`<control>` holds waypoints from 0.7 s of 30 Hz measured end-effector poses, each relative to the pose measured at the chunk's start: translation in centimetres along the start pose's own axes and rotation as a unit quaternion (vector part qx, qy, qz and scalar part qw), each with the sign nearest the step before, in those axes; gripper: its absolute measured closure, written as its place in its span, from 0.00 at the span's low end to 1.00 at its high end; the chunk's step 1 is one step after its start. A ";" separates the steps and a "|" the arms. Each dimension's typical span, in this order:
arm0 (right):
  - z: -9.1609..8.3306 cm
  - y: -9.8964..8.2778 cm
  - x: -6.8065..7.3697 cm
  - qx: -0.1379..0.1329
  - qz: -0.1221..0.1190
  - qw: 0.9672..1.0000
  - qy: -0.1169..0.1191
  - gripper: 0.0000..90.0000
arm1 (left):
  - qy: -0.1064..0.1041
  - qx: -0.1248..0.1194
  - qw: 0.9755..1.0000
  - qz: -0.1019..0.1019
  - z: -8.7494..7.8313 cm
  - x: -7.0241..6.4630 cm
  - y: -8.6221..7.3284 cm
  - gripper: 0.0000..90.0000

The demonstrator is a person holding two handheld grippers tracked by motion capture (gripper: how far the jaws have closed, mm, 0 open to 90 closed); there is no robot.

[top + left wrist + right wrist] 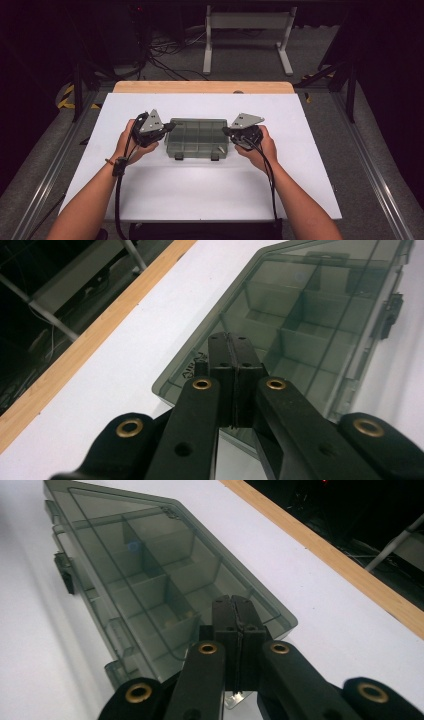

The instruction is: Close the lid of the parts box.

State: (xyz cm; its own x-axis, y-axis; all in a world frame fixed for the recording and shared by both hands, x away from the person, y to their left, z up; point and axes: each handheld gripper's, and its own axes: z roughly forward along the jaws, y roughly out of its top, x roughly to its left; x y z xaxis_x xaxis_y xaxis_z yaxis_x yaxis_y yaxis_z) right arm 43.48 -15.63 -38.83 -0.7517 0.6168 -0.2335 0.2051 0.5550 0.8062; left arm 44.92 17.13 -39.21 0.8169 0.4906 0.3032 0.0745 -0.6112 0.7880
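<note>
I am watching the smoky compartment box [197, 137] lying lid-shut on the white table [200, 190], sitting between my two grippers; the left gripper [170, 127] is pointing at its left end with jaws pressed together on nothing; the right gripper [226, 131] is mirroring it at the right end, jaws likewise closed and empty; beyond both, the wooden edge strip [202, 87] is running along the far side; nothing is standing between jaws and box.

A white table [150, 190] with a wooden far edge — one smoky compartment box [197, 136] lies on it, lid shut.
</note>
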 end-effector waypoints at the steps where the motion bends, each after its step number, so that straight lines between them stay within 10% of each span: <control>1: -0.1 -0.1 0.1 -0.001 0.003 1.000 0.004 1.00 | -0.003 0.000 1.000 0.001 0.0 -0.1 -0.1 1.00; 21: -0.1 -1.1 0.9 0.001 0.006 1.000 0.024 1.00 | -0.016 0.006 1.000 -0.003 -0.3 -1.7 -2.3 1.00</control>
State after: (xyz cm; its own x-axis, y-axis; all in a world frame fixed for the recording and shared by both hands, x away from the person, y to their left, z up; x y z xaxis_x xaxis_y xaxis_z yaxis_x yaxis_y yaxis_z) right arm 42.48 -15.73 -39.92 -0.7779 0.5965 -0.1976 0.2155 0.5486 0.8079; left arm 43.16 17.86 -41.42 0.8338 0.4750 0.2812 0.0862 -0.6152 0.7836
